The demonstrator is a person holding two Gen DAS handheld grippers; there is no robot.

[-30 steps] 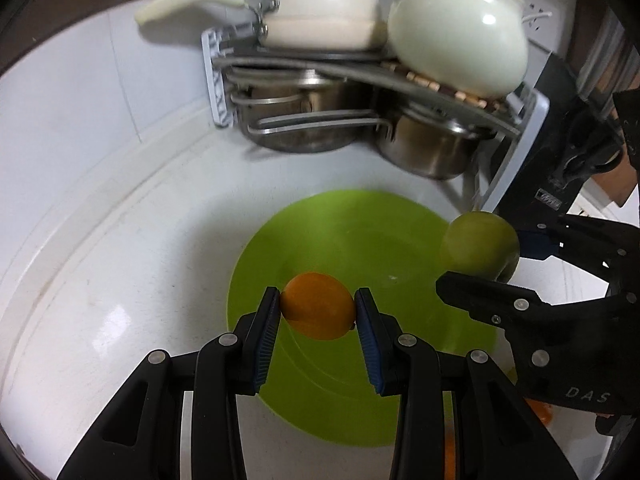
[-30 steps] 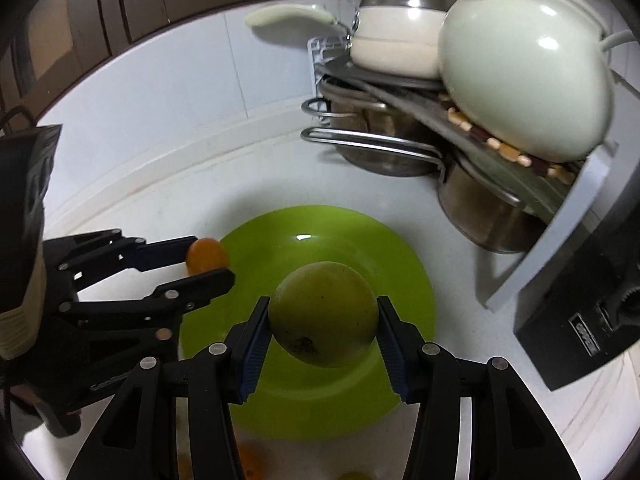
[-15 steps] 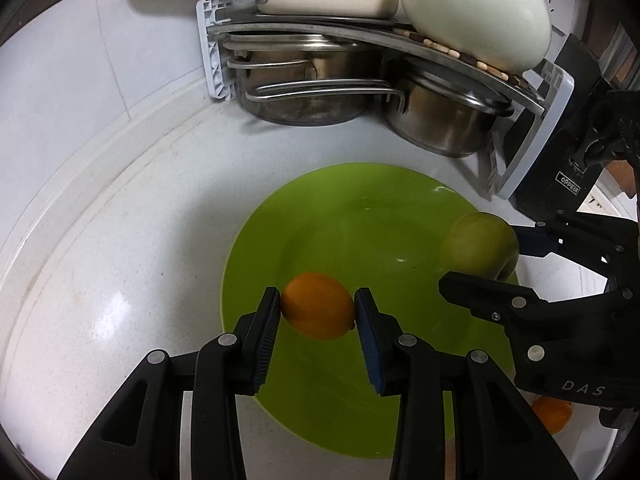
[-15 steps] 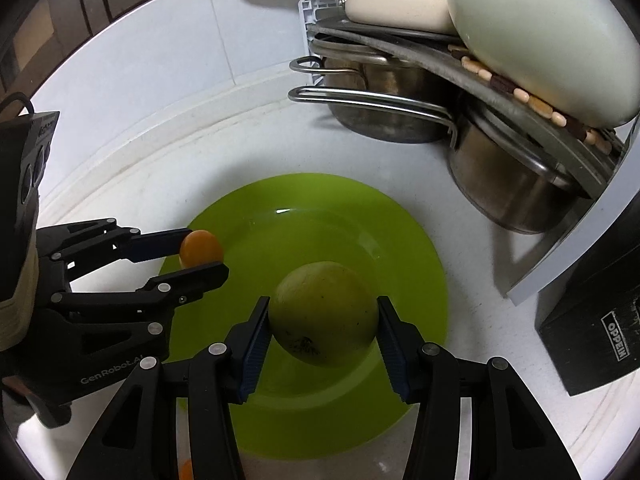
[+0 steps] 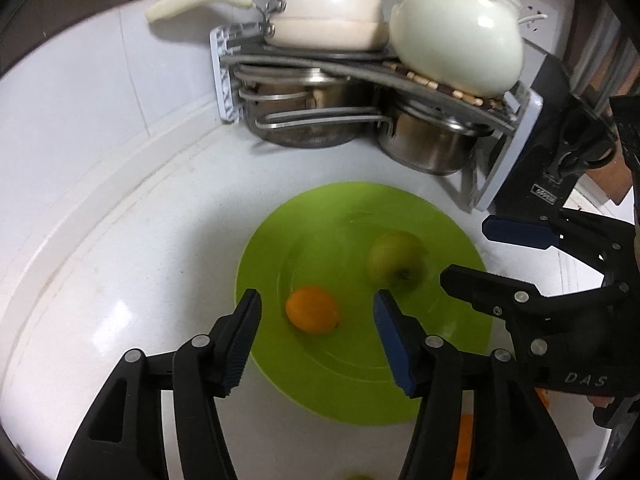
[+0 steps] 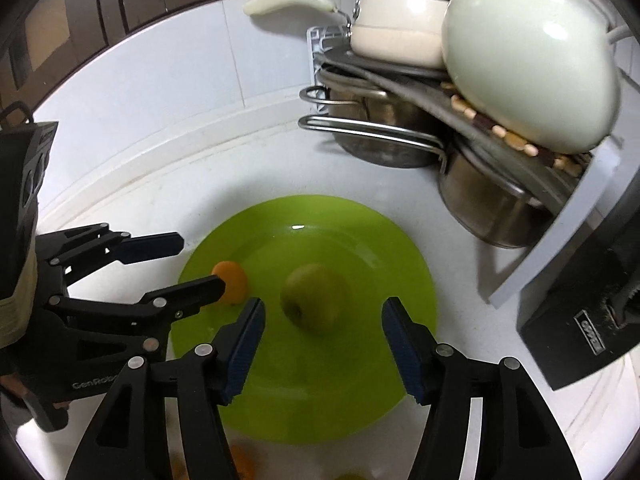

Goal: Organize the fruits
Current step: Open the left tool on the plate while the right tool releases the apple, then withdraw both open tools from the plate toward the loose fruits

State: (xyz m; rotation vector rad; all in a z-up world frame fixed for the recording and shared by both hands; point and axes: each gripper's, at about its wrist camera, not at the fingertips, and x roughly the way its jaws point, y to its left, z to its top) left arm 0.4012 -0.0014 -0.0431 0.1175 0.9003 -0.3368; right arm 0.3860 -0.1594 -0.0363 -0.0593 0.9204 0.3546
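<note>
From the left wrist, we see our left gripper [image 5: 316, 334] has just been opening: its fingers are released, and the orange [image 5: 312, 309], clamped between them a moment ago, lies on the green plate [image 5: 360, 392] just beyond the pads.

From the right wrist, our right gripper [image 6: 322, 350] has likewise just been opening; the green apple [image 6: 314, 298] sits freed on the plate ahead of its fingertips. Both fruits look delivered.

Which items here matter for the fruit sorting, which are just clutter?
Job:
- small orange citrus fruit
- round green apple
- lime-green plastic plate
- left gripper, open
- right gripper, open

Lying about:
- steel pots under the rack
- cream ceramic teapot
- cream pan
- black box
</note>
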